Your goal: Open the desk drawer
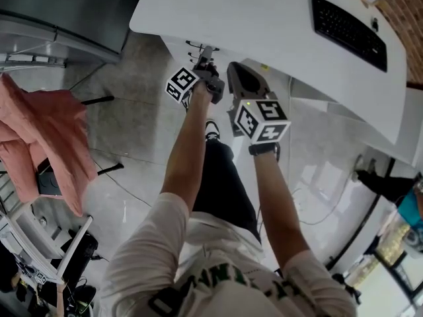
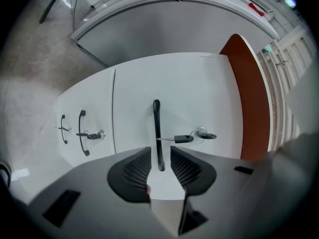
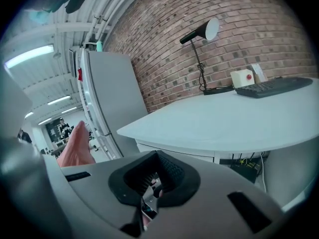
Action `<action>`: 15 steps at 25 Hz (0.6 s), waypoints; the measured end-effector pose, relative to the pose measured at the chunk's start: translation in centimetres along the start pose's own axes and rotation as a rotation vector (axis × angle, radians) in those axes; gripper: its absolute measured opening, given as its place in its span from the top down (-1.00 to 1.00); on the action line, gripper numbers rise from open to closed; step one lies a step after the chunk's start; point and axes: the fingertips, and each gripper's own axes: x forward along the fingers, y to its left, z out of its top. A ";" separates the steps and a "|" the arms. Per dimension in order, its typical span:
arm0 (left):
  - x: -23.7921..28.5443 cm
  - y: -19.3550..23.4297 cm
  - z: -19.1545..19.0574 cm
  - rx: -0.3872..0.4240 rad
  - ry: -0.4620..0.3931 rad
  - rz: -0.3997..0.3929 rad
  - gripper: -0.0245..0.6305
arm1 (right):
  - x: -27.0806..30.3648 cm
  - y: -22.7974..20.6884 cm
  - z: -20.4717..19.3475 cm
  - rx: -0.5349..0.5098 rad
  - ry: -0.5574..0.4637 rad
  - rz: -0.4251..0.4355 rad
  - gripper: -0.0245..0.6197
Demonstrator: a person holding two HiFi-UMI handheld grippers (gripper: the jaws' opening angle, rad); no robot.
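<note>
In the left gripper view a white drawer unit (image 2: 134, 98) fills the middle, seen turned on its side. Its nearest drawer front carries a long black handle (image 2: 156, 123), and a key (image 2: 182, 139) sits in the lock beside it. My left gripper (image 2: 160, 151) is open, and the handle's near end lies between its jaws with a gap on the right side. Two more black handles (image 2: 82, 132) show on the fronts further left. In the head view my left gripper (image 1: 206, 57) reaches under the white desk (image 1: 264, 18). My right gripper (image 1: 239, 72) hangs beside it, shut and empty.
A black keyboard (image 1: 348, 24) lies on the desk, with a lamp (image 3: 204, 31) against the brick wall behind. A grey fridge (image 3: 107, 98) stands beyond the desk's end. A pink garment (image 1: 46, 137) hangs on a rack at the left. Cables (image 3: 246, 166) hang under the desk.
</note>
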 end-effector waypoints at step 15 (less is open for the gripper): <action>0.6 0.1 0.5 -0.084 -0.035 0.004 0.88 | 1.3 0.2 1.1 -0.110 -0.032 -0.030 0.92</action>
